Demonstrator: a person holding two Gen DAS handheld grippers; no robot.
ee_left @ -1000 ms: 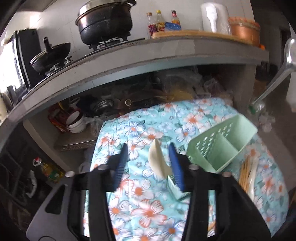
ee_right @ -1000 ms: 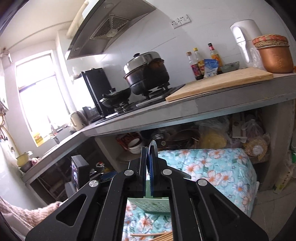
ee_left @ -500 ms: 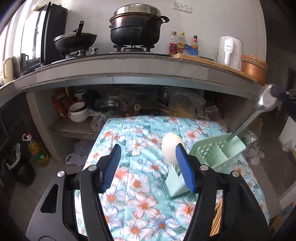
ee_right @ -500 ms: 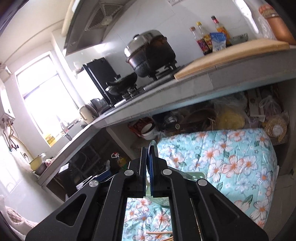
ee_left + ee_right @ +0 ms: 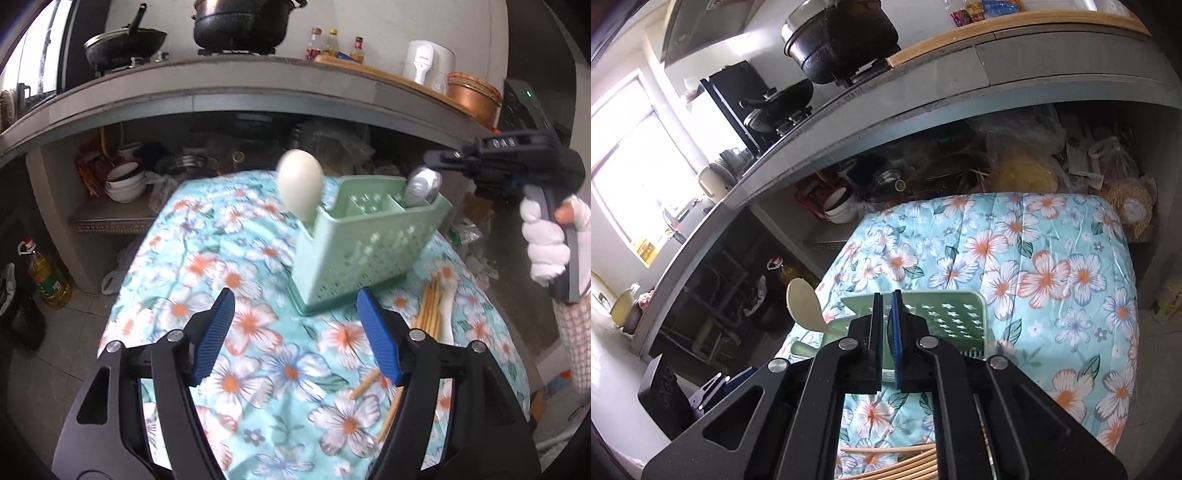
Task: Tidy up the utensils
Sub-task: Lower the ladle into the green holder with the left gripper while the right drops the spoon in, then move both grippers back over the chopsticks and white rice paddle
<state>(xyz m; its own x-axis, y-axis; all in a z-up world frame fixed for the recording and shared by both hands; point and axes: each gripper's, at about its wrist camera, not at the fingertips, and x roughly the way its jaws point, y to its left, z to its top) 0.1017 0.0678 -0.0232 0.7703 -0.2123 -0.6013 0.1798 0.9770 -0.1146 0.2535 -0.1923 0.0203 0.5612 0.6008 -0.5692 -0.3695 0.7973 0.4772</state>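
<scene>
At the bottom of the left wrist view, the left gripper (image 5: 295, 332) has its 2 blue pads spread wide and opening further, with only the floral cloth (image 5: 236, 280) showing between them. That reads as a release: the cream spoon (image 5: 300, 184) stands free, bowl up, in the end compartment of the green caddy (image 5: 365, 240) at centre frame.

Low right of that gripper, a bundle of wooden chopsticks (image 5: 430, 306) lies loose on the cloth just beside the caddy, probably next to be sorted.

Further back, at the caddy's right end, a metal spoon (image 5: 421, 186) sits bowl up in another compartment. The right gripper (image 5: 437, 158), held by a white-gloved hand (image 5: 546, 240) at the right edge, hovers close above it. In its own view the right gripper (image 5: 886, 325) shows its jaws nearly together with a thin gap, just beginning to part; nothing is seen between them.

The caddy is pale green perforated plastic with inner dividers, slightly tilted on the soft cloth, so it may rock.
</scene>
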